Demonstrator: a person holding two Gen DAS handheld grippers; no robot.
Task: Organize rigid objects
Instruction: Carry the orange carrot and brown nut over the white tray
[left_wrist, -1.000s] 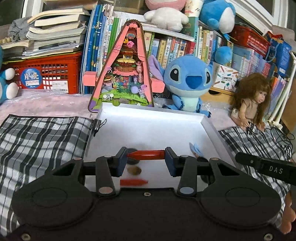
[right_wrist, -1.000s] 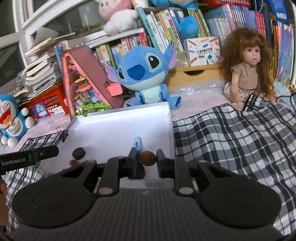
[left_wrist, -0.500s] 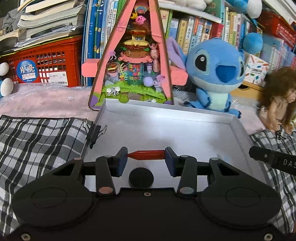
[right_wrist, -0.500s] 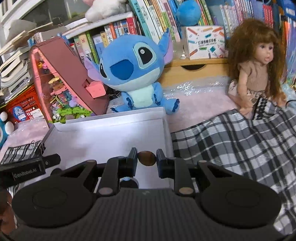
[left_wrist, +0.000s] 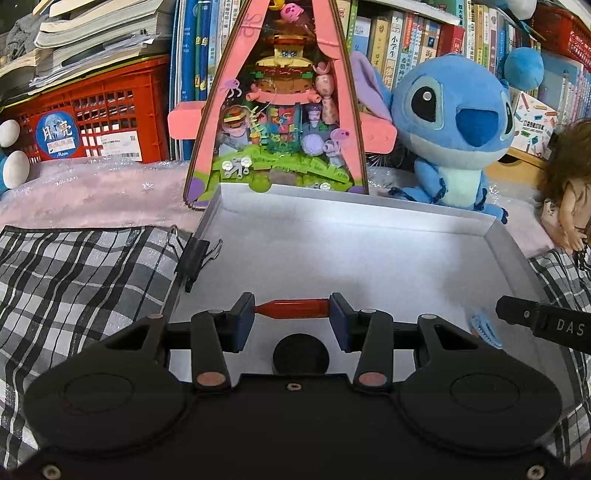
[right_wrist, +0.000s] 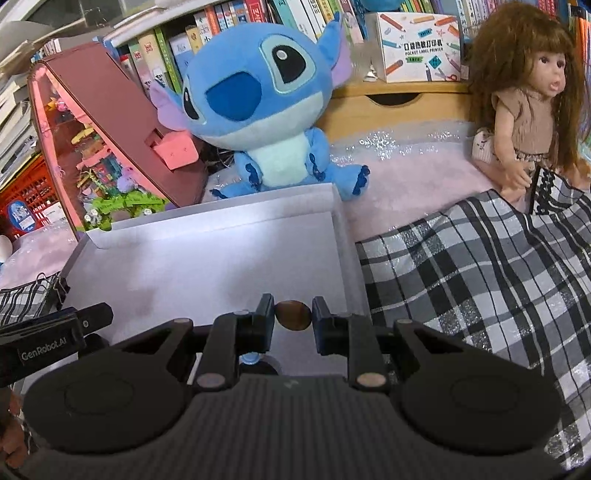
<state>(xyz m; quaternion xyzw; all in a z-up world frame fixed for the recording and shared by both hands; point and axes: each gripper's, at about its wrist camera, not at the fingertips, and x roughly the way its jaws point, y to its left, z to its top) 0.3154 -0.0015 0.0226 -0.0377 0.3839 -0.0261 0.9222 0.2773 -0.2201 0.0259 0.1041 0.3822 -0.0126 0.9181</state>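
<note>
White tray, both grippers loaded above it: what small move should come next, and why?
Probably lower both and open the jaws. The left gripper clamps a red piece, the right gripper a brown stone, both over bare floor of the white tray.

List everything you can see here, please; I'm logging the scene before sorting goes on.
white tray: one, white, centre, on the checked cloth
red piece: one, red, clamped end to end by the left gripper above the tray
brown pebble-like piece: one, brown, clamped by the right gripper above the tray
black disc: one, black, on the tray floor
blue clip: one, light blue, tray's right side
binder clip: one, black, on the tray's left wall
checked cloth: black and white, both sides of the tray
triangular toy diorama: one, pink, behind the tray
blue plush: one, behind the tray
doll: one, brown-haired, far right
red crate: one, back left
books: many, on the shelf behind
left gripper: black, blue fingers
right gripper: black, blue fingers
</note>
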